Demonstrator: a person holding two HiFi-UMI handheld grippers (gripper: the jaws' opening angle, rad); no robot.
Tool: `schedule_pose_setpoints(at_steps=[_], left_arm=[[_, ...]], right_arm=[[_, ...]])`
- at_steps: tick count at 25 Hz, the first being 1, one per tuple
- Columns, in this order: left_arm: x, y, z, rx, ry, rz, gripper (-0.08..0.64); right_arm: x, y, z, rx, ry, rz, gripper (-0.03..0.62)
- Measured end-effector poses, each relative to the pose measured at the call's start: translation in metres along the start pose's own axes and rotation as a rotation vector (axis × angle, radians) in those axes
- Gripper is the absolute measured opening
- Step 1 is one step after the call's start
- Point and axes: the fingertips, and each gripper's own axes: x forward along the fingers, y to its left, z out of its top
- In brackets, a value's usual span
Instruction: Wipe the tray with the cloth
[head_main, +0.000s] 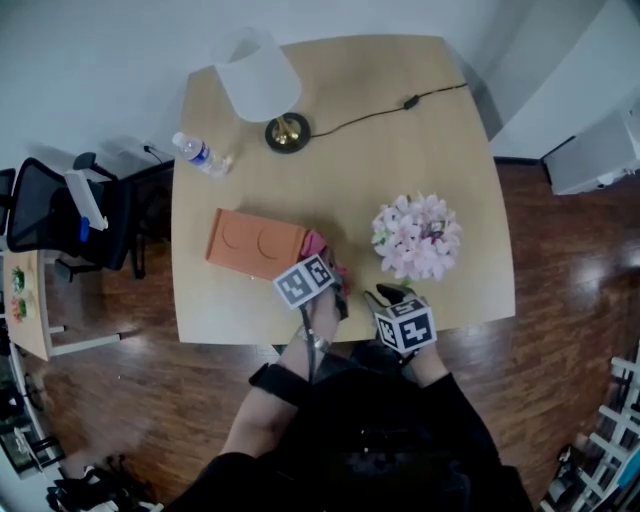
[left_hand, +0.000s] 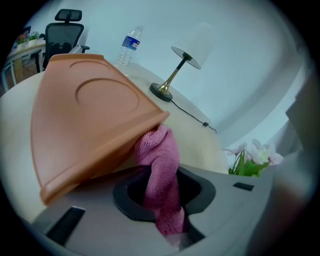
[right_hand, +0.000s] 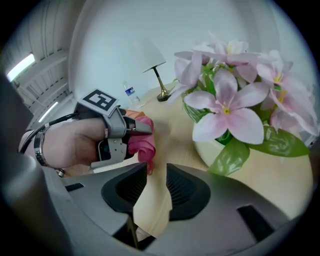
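Gripping the pink cloth (left_hand: 159, 155), the left claw (left_hand: 162, 192) holds it against the near edge of the orange tray (left_hand: 85, 115) on the counter (head_main: 400, 150). Beside the flowers (right_hand: 235, 110), the right claw (right_hand: 152, 192) is empty, its jaws narrowly parted.

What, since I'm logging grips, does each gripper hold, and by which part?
Left gripper clamps the pink knitted cloth near one end; right gripper is open, holding nothing.
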Motion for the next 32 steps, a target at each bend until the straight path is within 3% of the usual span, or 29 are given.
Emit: schedule_pose_setpoints(at_steps=[4,9,13,16,19,24,28,32], left_arm=[[0.019,-0.019,0.023,0.001,-0.010,-0.021,0.094],[0.025,-0.051,0.047,0.060,-0.001,-0.093,0.094],[-0.008,-0.088,0.072,0.141,-0.007,-0.264,0.094],[-0.063,-0.097,0.079,0.301,0.000,-0.404,0.094],[-0.117,-0.057,0.077,0.480,0.016,-0.438,0.092],[-0.173,0.065,0.079,0.704,0.065,-0.324,0.092],[-0.194,0.145,0.090,0.715,0.083,-0.270,0.091],[-0.195,0.189,0.108,0.709,0.095,-0.252,0.091]], right_arm=[[-0.004,-0.004,0.000,0.030,-0.014,-0.029,0.133],[-0.006,0.003,0.005,0.061,-0.035,-0.051,0.133],[-0.003,0.017,0.014,0.085,-0.056,-0.074,0.133],[0.001,0.033,0.025,0.101,-0.081,-0.086,0.133],[0.007,0.053,0.040,0.110,-0.108,-0.105,0.133],[0.029,0.091,0.059,0.130,-0.149,-0.125,0.133],[0.054,0.119,0.050,0.179,-0.144,-0.173,0.133],[0.069,0.148,0.040,0.207,-0.136,-0.204,0.133]])
